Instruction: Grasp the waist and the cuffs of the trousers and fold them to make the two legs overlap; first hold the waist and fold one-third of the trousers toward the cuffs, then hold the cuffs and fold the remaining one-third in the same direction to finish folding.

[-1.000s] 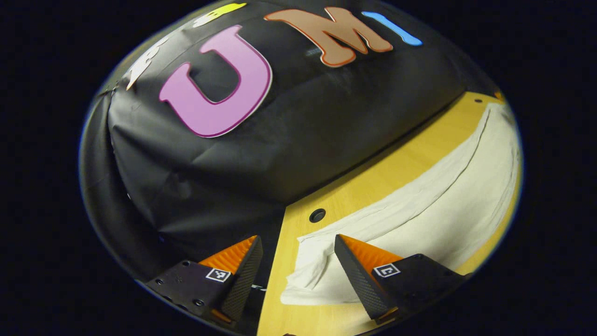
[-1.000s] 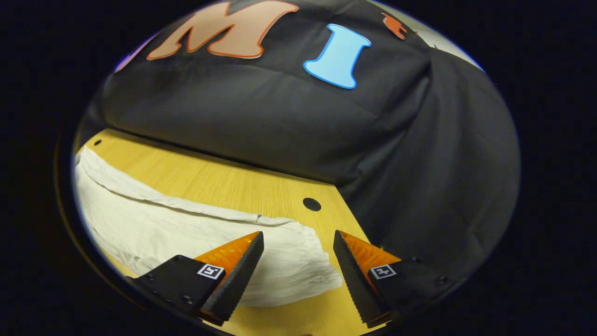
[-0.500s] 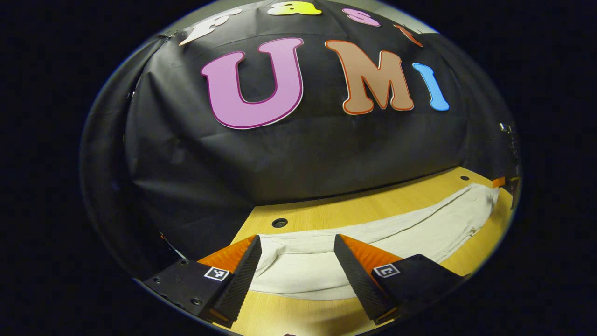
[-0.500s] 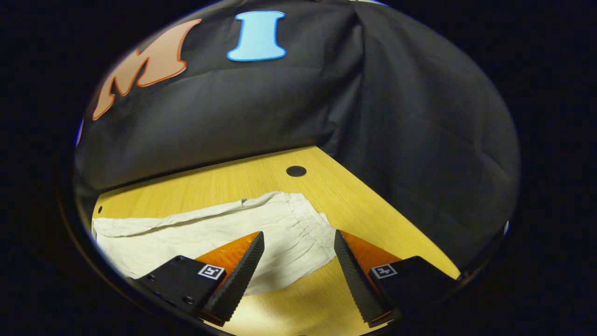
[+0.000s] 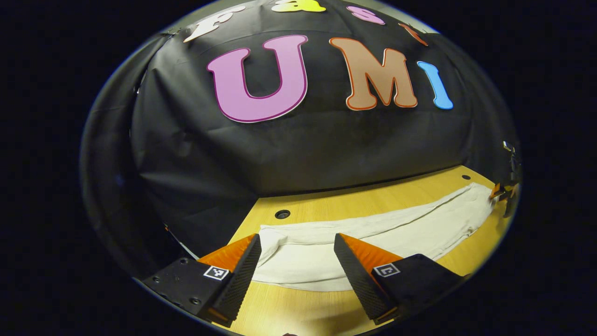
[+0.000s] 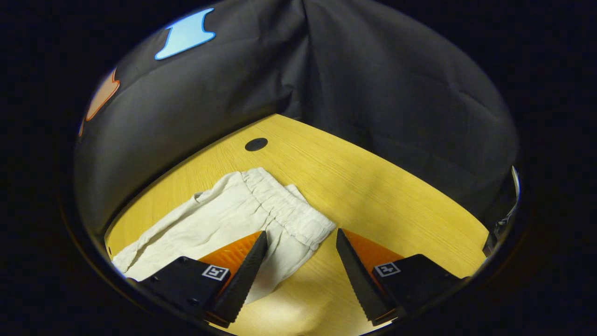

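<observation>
Hovering with fingers spread, left gripper [image 5: 296, 261] and right gripper [image 6: 301, 259] flank one pair of white trousers [image 6: 233, 219] on the worktop [image 6: 373, 186].

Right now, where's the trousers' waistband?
In the right gripper view, the waistband lies on the wooden table, just ahead of the open right gripper, below the round hole.

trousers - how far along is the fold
The trousers lie full length on the table, legs seemingly already overlapped. In hand: the right gripper, jaws open, nears the waist; the left gripper, also open, nears the cuffs. Both thirds remain unfolded.
</observation>
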